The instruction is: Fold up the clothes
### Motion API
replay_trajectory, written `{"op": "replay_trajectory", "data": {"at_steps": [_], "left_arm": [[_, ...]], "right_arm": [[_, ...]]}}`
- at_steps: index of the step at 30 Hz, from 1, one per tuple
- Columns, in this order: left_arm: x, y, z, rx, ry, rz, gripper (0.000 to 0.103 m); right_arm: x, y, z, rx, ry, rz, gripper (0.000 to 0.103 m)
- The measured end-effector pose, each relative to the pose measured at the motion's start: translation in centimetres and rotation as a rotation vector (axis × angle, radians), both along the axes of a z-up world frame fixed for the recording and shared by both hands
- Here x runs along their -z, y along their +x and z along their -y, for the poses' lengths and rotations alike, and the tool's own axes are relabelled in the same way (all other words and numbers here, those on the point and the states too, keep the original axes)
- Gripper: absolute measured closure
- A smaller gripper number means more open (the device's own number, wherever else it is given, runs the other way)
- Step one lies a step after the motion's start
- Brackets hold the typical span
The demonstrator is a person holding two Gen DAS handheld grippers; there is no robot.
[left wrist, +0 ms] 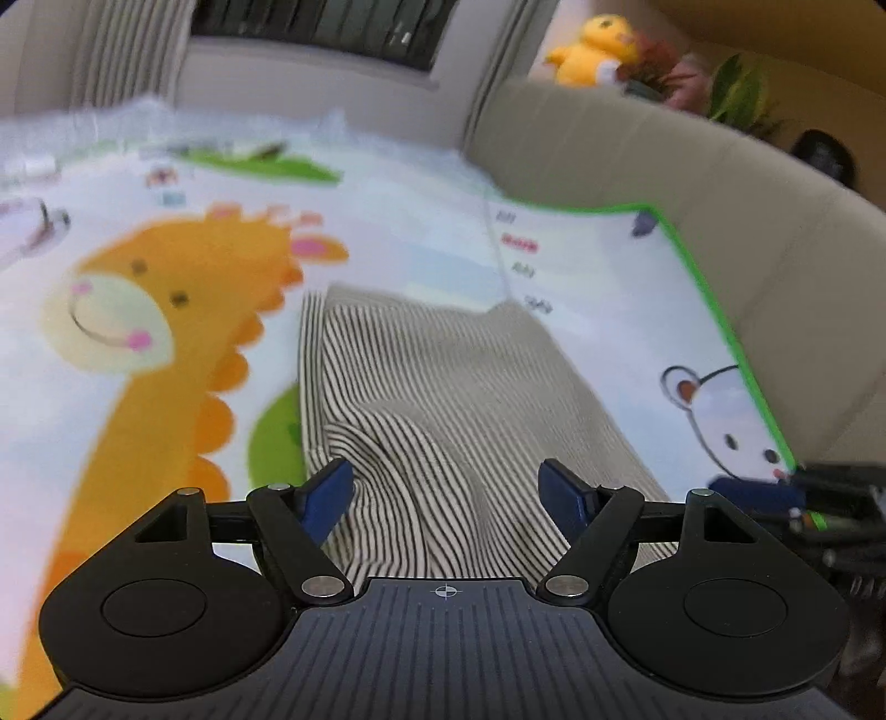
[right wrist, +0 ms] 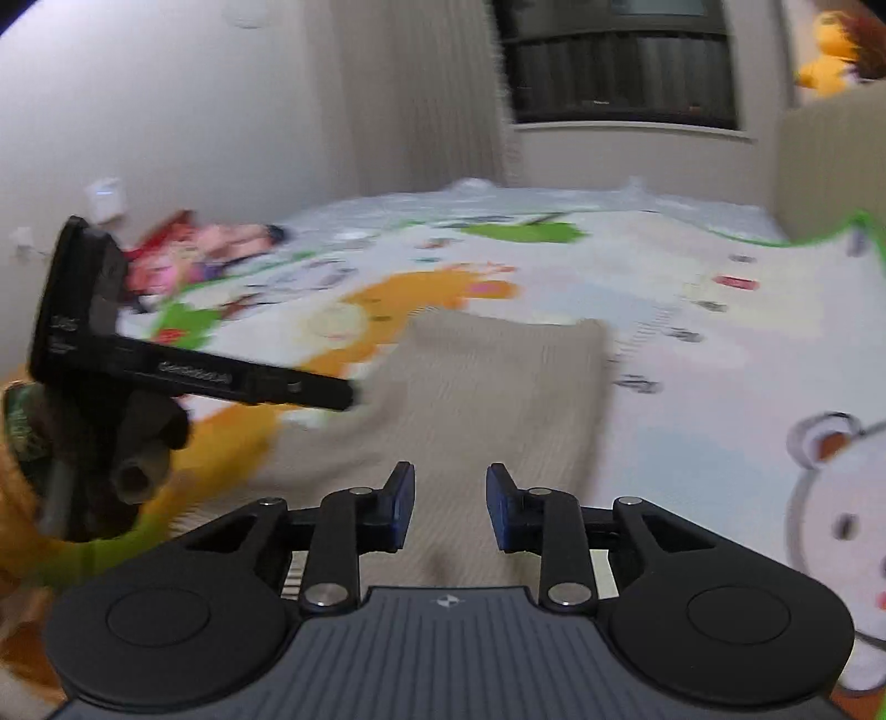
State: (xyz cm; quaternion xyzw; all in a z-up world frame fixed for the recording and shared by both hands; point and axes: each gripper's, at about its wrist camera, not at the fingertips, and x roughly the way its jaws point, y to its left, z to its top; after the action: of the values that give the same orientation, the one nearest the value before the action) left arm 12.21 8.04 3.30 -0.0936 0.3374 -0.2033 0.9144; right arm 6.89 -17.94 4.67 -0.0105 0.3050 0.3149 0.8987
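Observation:
A folded garment [left wrist: 443,387] with thin black and white stripes lies on a cartoon play mat [left wrist: 138,415]. My left gripper [left wrist: 446,493] stands open and wide over its near end, where the cloth is rumpled into a ridge close to the left blue pad [left wrist: 326,493]. In the right wrist view the same garment [right wrist: 487,399] is blurred to beige. My right gripper [right wrist: 450,507] hovers over its near edge, jaws narrowly apart with nothing pinched. The left gripper [right wrist: 343,394] reaches in from the left, held by a gloved hand [right wrist: 127,443].
A beige padded wall [left wrist: 720,210] borders the mat's green right edge. A yellow plush toy [left wrist: 592,50] and plants sit above it. Pink and red toys [right wrist: 194,255] lie at the mat's far left. Curtains and a window stand behind.

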Motion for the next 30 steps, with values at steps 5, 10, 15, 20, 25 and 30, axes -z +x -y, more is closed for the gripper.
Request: {"op": "replay_trajectory", "data": {"at_steps": [5,10,15,20,25,30], "left_arm": [[-0.8,-2.7,-0.3,0.091,-0.075,0.017,0.023],[1.9,-2.6,0.4,0.146,-0.038,-0.07,0.017],[2.4,-3.0,-0.1,0.126,-0.029,-0.067,0.017],[2.1,-3.3,0.0,0.107,0.006,-0.068,0.013],[2.6,-3.2,-1.9,0.052,0.009,-0.095,0.009],[2.5,-3.4,-2.8,0.04,-0.006,-0.091,0.009]], "right_arm": [[4.3,-1.6,-3.1,-0.036,-0.089,-0.01,0.071],[1.4,-2.5,-2.4,-0.027,-0.108,0.035,0.06],[2.6,-2.8,-2.2,-0.052,-0.164,0.023,0.04],[2.3,-4.3,-2.0,-0.062,-0.165,0.073,0.038],[1.7,-5.7,-3.6,-0.222,-0.229,0.102,0.023],[4.5,-6.9,-6.5,-0.292,-0.403,0.181,0.007]]}}
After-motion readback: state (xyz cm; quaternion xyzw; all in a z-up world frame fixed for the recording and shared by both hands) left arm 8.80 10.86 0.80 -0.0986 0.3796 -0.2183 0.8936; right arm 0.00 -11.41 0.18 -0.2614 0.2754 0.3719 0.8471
